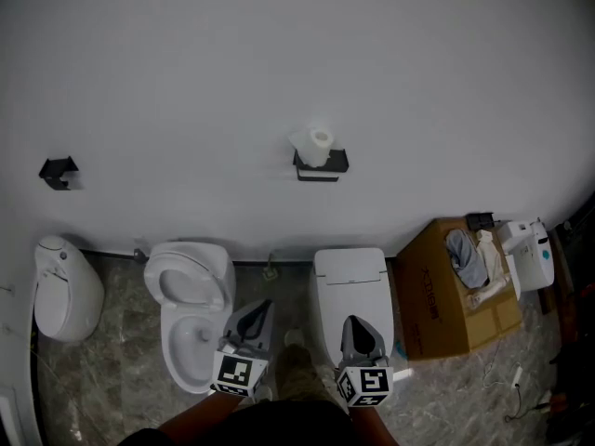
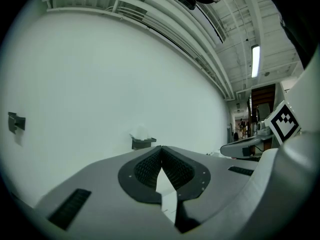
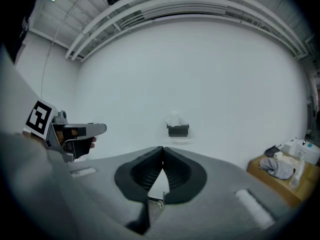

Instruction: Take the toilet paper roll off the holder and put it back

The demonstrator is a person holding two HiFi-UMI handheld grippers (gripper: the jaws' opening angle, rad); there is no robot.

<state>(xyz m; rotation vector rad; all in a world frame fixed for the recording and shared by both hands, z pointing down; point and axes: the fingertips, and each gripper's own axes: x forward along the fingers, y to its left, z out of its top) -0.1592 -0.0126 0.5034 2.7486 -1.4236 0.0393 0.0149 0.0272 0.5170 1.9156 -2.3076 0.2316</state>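
A white toilet paper roll [image 1: 314, 144] stands on a black holder [image 1: 321, 165] fixed to the white wall. From the left gripper view the roll [image 2: 140, 132] and holder [image 2: 142, 143] look small and far; the right gripper view shows the roll [image 3: 174, 118] and holder [image 3: 178, 130] straight ahead. My left gripper [image 1: 259, 308] and right gripper [image 1: 358, 327] are low in the head view, well short of the wall, both shut with nothing between the jaws. The left gripper [image 2: 161, 149] and right gripper [image 3: 162, 149] show tips pressed together.
An open toilet [image 1: 191, 309] and a closed one [image 1: 350, 291] stand below the holder, a urinal-like fixture [image 1: 65, 291] at left. A cardboard box [image 1: 457, 291] with cloths sits at right. Another black bracket [image 1: 59, 172] hangs on the wall at left.
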